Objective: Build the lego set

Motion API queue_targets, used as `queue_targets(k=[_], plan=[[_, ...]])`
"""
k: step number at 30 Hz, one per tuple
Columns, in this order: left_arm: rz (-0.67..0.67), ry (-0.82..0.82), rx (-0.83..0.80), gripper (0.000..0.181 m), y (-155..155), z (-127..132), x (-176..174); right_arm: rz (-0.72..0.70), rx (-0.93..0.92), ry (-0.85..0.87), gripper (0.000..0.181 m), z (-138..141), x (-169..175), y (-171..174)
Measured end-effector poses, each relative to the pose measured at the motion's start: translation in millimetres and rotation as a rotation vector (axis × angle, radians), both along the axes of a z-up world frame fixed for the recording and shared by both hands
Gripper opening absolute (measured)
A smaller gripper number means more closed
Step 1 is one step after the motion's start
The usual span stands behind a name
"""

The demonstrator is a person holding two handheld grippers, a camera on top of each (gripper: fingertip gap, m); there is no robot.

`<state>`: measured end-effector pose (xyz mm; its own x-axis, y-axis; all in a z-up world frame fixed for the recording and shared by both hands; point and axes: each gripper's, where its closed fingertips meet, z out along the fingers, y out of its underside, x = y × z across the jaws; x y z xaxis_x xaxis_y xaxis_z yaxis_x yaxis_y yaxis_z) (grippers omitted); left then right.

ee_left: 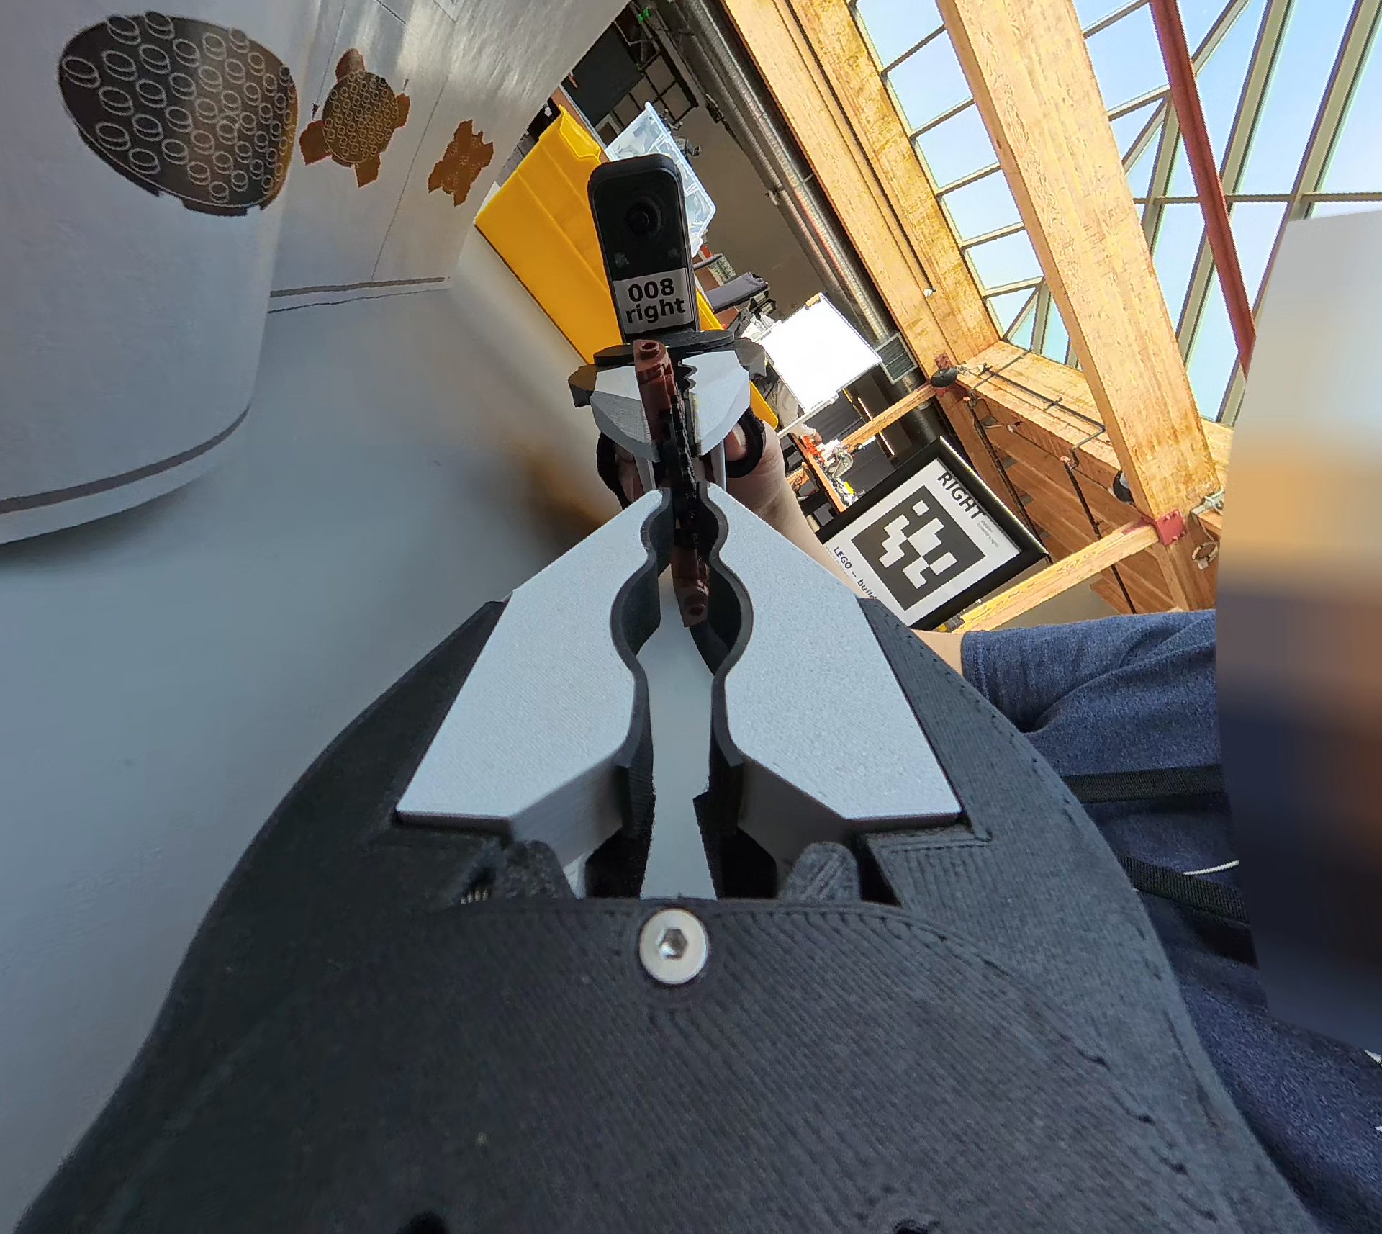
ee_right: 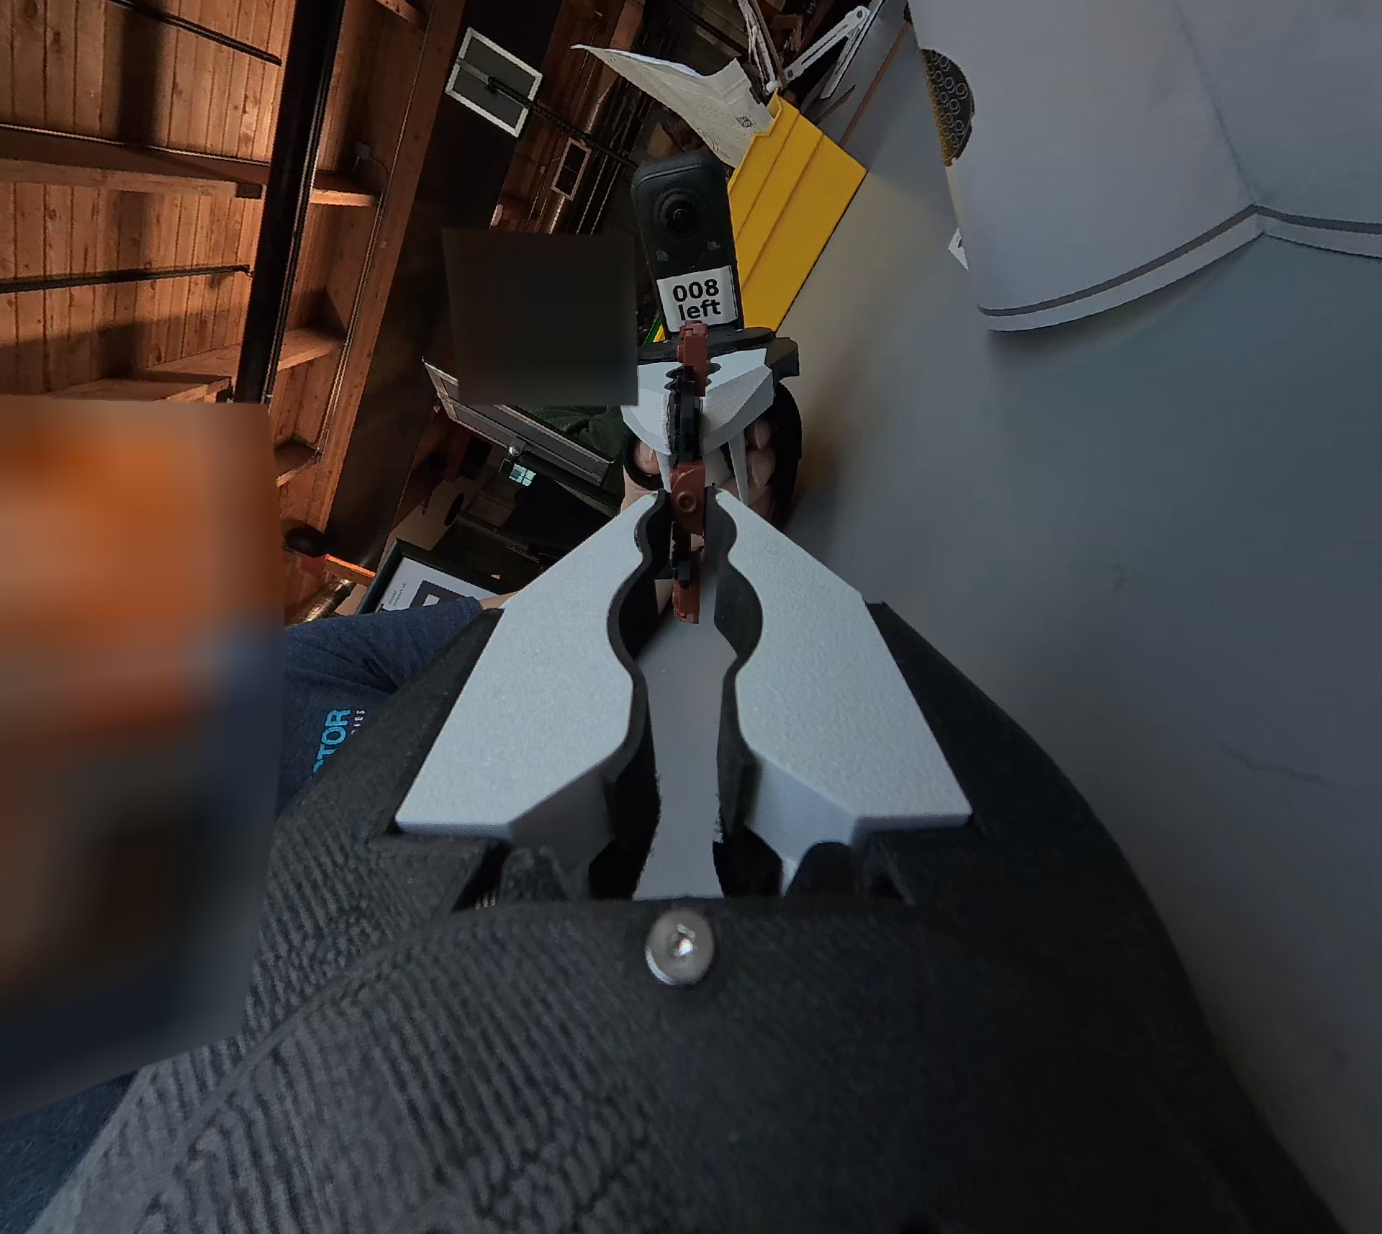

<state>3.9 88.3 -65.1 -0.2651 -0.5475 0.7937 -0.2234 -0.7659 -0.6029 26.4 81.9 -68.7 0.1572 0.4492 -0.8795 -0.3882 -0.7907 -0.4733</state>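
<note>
While held edge-on in mid-air between both tools, the black-and-brown lego assembly (ee_left: 684,487) is light, rigid plastic, liable to pop apart under twist; left hand-held gripper (ee_left: 682,525) and right hand-held gripper (ee_right: 684,521) each pinch opposite rim edges, clear of the surface (ee_left: 224,712).

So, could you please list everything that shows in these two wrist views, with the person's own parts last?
Lego assembly: one, black with reddish-brown pieces, held edge-on in the air between the two grippers.
Instruction sheets: several, white with printed build steps, on the grey table.
Yellow bin: one, behind the sheets.
Framed marker sign: one, black and white, beside the wooden beams.
Skylight windows: blue sky, overhead.
Left gripper: grey fingers, shut on the assembly's near end.
Right gripper: grey fingers, shut on the opposite end.
Sleeve: one, dark blue, person's arm.
</note>
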Motion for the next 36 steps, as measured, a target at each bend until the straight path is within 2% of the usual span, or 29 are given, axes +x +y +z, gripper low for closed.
queue_targets(k=[8, 13, 16, 18, 21, 29, 32, 36], plan=[[-0.007, -0.021, -0.023, 0.003, 0.2, 2.5, -0.7, -0.011, 0.0, 0.018, 0.007, 2.8, 2.4, 0.7], [-0.018, -0.024, -0.076, 0.026, 0.1, 3.6, 0.3, -0.048, 0.005, 0.094, 0.006, 12.1, 12.8, 4.2], [-0.057, -0.008, -0.078, 0.031, -9.3, 0.5, 3.4, -0.06, 0.006, 0.098, 0.006, 12.2, 15.0, 5.6], [-0.078, -0.002, -0.071, 0.028, -16.2, -1.2, 5.5, -0.061, 0.014, 0.092, 0.006, 12.6, 14.1, 5.6], [-0.076, -0.009, -0.062, 0.006, -20.1, -1.3, 6.5, -0.058, 0.018, 0.068, 0.007, 10.0, 12.0, 5.5], [-0.024, -0.019, -0.053, 0.005, -9.6, 0.9, 3.5, -0.066, 0.107, -0.003, 0.009, 13.7, 6.7, 5.2], [-0.012, -0.026, -0.062, 0.004, -5.8, 2.2, 2.1, -0.114, 0.126, -0.017, 0.019, 15.2, 13.1, 9.7], [-0.003, -0.026, -0.062, 0.004, -3.1, 2.7, 1.0, -0.225, 0.137, 0.008, 0.018, 20.3, 33.8, 18.9]])
